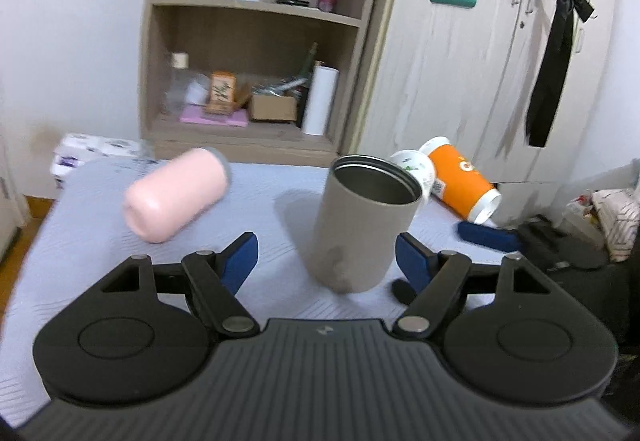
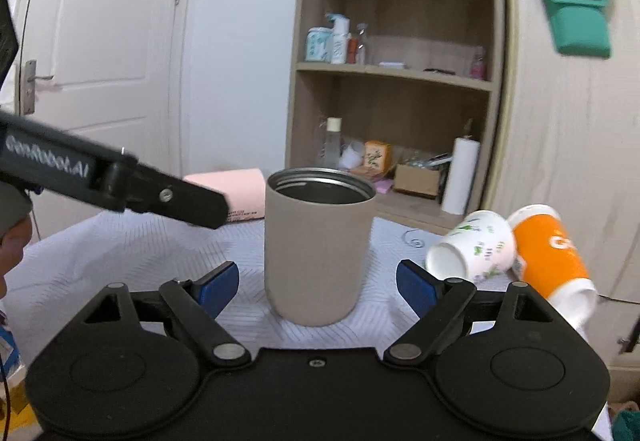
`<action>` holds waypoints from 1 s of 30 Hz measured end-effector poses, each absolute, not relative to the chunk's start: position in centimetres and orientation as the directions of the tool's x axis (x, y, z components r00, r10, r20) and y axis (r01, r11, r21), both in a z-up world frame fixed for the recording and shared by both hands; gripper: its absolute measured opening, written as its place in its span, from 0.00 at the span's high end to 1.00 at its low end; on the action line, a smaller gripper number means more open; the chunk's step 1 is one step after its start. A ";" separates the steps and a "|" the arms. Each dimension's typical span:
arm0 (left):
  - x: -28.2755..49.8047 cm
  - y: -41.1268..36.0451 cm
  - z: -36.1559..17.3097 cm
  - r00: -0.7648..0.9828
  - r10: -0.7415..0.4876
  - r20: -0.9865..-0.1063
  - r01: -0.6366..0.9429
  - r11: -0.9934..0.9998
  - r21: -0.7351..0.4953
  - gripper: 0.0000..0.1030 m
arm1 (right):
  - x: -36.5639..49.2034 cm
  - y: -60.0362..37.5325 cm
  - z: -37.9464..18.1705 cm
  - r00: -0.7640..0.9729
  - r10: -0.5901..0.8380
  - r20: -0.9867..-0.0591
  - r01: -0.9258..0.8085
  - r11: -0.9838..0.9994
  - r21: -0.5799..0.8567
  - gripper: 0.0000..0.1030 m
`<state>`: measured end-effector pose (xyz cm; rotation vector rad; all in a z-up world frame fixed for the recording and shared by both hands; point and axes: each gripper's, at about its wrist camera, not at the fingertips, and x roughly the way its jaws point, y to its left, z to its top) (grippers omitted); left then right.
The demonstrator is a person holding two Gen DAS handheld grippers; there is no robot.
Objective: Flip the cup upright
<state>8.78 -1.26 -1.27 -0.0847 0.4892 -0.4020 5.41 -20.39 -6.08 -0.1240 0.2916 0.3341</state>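
A taupe metal cup (image 1: 360, 225) stands upright with its mouth up on the pale cloth-covered table (image 1: 100, 281); it also shows in the right wrist view (image 2: 318, 249). My left gripper (image 1: 326, 261) is open, its blue pads on either side of the cup's base without touching. My right gripper (image 2: 318, 287) is open too, pads apart on both sides of the cup. The left gripper's black body (image 2: 120, 177) shows at the left of the right wrist view. The right gripper's blue fingertip (image 1: 486, 236) shows in the left wrist view.
A pink cup (image 1: 176, 197) lies on its side at the left. A white floral paper cup (image 2: 472, 245) and an orange cup (image 2: 552, 257) lie on their sides at the right. A wooden shelf unit (image 1: 256, 41) and wardrobe stand behind the table.
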 end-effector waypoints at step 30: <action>0.3 1.7 3.1 0.870 -0.185 -0.457 0.163 0.983 -0.087 0.08 | -3.8 -21.5 0.8 0.945 0.083 -0.316 -0.086 0.996 0.007 0.09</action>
